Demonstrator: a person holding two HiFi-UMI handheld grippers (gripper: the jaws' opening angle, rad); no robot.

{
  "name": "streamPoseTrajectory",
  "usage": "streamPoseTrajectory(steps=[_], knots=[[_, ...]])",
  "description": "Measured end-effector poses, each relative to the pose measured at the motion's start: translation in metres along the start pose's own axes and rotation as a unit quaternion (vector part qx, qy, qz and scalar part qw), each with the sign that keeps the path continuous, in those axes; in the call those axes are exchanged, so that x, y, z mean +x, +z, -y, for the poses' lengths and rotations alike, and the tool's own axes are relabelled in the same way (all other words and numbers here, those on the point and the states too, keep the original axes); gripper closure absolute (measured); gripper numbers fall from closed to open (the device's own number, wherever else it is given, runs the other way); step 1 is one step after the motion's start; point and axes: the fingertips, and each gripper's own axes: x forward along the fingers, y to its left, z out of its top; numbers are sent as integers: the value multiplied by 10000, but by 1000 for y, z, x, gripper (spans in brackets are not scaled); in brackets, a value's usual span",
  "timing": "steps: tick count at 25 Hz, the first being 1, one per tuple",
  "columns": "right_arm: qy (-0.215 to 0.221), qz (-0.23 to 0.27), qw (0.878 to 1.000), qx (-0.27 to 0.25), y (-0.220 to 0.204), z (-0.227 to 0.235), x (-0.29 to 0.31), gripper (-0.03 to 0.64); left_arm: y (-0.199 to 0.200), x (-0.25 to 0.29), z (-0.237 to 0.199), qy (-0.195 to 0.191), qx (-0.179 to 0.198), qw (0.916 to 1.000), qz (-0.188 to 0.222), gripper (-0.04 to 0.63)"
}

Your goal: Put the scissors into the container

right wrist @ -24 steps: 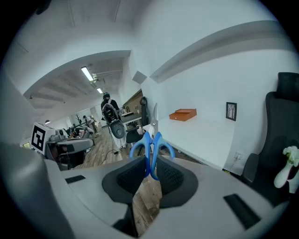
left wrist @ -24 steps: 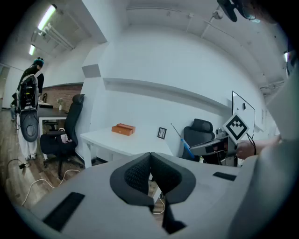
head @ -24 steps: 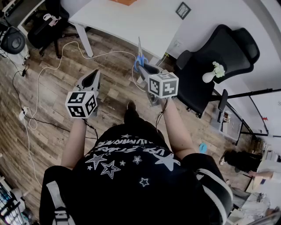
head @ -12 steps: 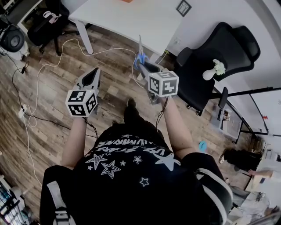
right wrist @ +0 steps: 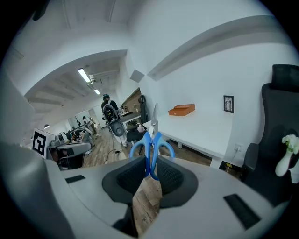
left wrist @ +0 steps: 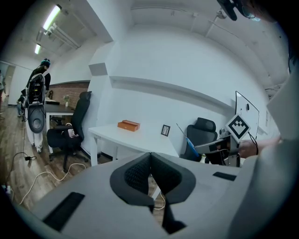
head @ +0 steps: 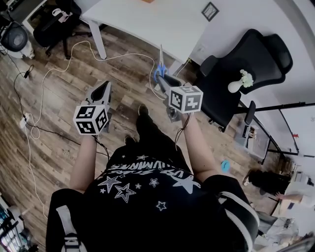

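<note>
Far left of the head view: plank-patterned wooden floor, crossed by a thin white cable. Left of centre, the left gripper, grey and wedge-shaped with a marker cube at its base, held above that floor; jaws pressed flat together, ribbed black pads touching, nothing between them. Upper centre, a smooth white tabletop with a small black-framed picture toward its right end and, in the left gripper view, a flat orange box. Just right of centre, the right gripper, jaws clamped on the scissors at the base of the blue plastic handle loops; narrow metal blades closed, pointing toward the top of the frame, tip near the tabletop's near edge. In the right gripper view, the scissors upright at mid-frame, both rounded loops clear above the textured dark pads. Right side: a black padded office chair, with a small white vase of pale flowers against it. Bottom centre, a black shirt printed with white stars.
</note>
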Motion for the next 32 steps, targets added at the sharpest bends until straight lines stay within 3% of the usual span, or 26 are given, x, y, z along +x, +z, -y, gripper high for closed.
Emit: streamPoseTrajectory(steps=[5,11,32], knots=[[68,-66,9999,59,9,7,23,523,-6,13,-18,85,-122,9998,-121,577],[141,66,9998,156,50,34,84,523,16,57,-55,247,-113,9995,-145,577],[366,-28,9987,346,248,215,317,523,146,353,-165,483,-31,9983,-316,577]])
